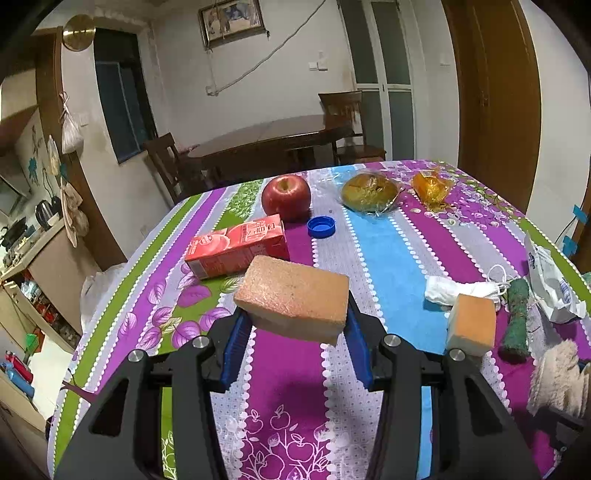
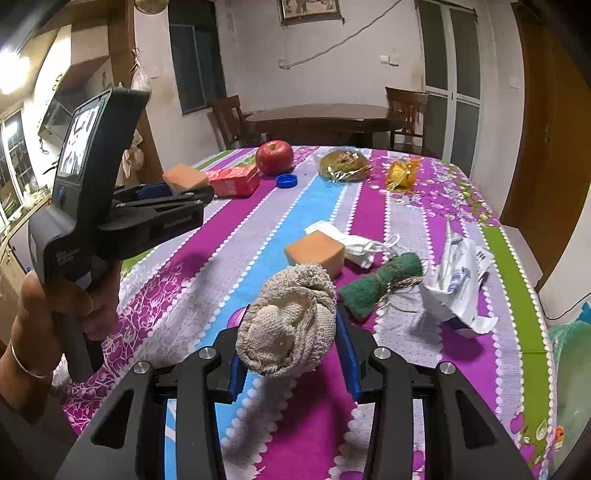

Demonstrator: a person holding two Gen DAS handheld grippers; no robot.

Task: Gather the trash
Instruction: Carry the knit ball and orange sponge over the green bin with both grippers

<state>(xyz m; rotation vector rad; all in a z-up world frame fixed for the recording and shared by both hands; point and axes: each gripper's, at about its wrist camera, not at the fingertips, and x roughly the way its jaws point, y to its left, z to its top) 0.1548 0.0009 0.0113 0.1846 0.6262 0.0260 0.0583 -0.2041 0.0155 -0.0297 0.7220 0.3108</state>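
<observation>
Trash on table [image 2: 517, 258]: sponge [image 1: 295, 297] clamped in left tool [image 1: 293, 328], lifted clear; rag [image 2: 291, 321] clamped in right tool [image 2: 290, 350]. Step: carrying off. Next: find bin, none visible. Wrapper [image 2: 458, 280], near right, remains.

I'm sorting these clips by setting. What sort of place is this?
Most likely a home dining room beside a kitchen. A dark wooden dining table with chairs stands at the back, a kettle sits on a counter at the left, and a framed picture hangs on the wall.
</observation>
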